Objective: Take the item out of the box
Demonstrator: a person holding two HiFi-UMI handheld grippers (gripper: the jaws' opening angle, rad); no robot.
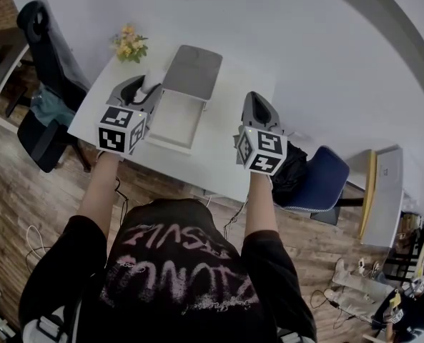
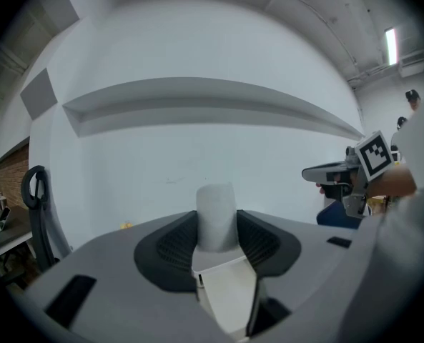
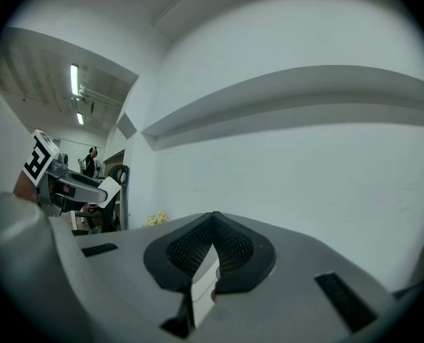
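The left gripper [image 2: 217,238] is clamped on the item [image 2: 217,204], a pale slab upright between its pads. The open box [image 1: 167,143] lies just to its right, nearer it than the right gripper [image 3: 212,224], whose jaws meet on nothing. Only the head view shows the box, and only the right gripper view shows the item side-on.

White item [image 2: 217,213], white box [image 1: 177,116]

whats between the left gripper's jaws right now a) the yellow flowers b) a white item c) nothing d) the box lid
b: in the left gripper view the left gripper has its jaws clamped on a white item; the flowers lie at the table corner beyond the open box.
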